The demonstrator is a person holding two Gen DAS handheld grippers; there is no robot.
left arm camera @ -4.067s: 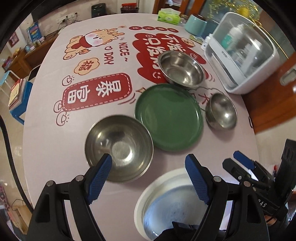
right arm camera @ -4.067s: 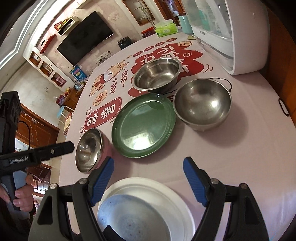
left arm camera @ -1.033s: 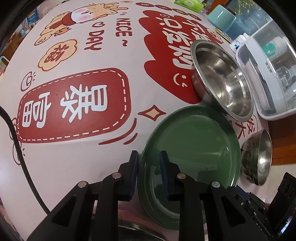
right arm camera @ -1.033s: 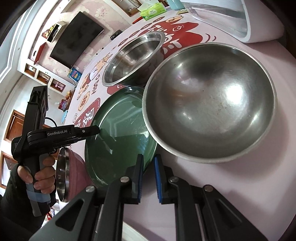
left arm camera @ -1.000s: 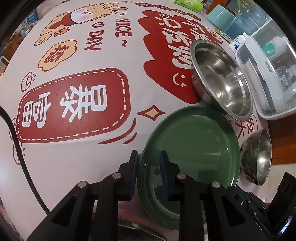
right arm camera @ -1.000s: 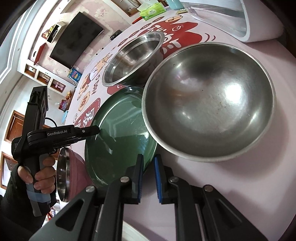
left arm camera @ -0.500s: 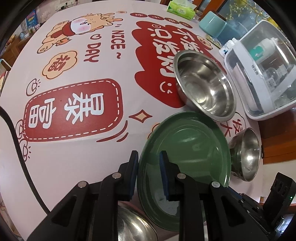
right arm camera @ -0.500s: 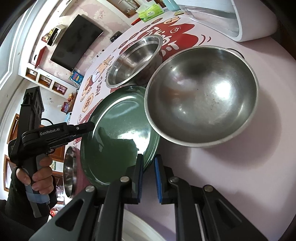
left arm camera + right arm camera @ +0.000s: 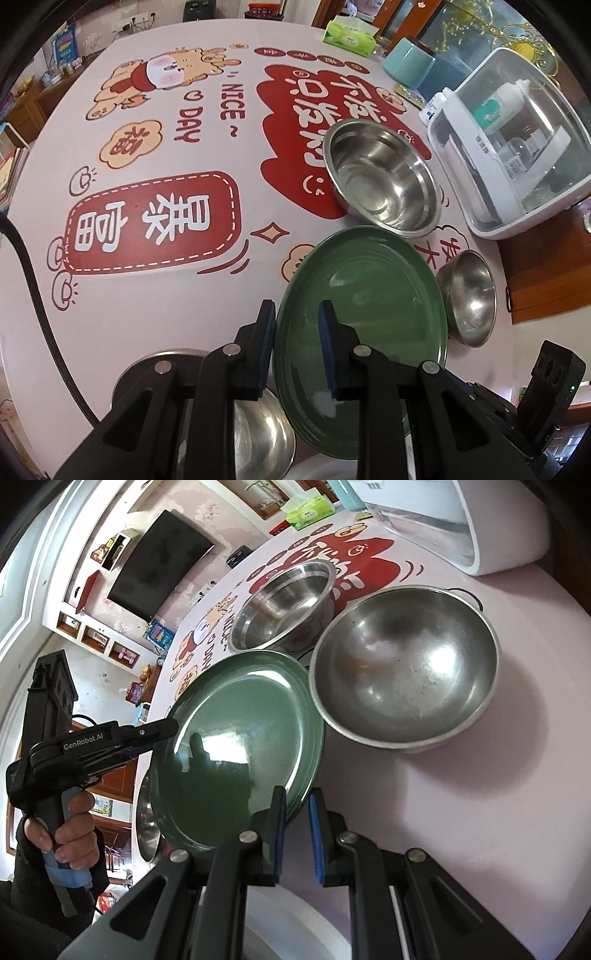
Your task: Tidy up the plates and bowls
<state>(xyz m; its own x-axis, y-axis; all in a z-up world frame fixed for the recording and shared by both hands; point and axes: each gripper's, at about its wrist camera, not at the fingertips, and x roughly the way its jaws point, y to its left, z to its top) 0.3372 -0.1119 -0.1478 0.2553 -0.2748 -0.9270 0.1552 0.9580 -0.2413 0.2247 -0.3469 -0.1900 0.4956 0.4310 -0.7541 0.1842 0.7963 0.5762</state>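
Pink cartoon-print tablecloth [image 9: 122,295] everywhere, and now more of it is seen than a second back, since the green plate [image 9: 365,291] has been lifted off it and is carried tilted between both tools. Its left rim is pinched by the left gripper [image 9: 295,328], its near right rim is clamped by the right gripper [image 9: 297,814], both sets of fingers narrow on the plate. The steel bowls [image 9: 384,184] are left sitting on the table. So the pick-up looks done; stacking it onto the white plate [image 9: 295,923] just below is probably what's next.
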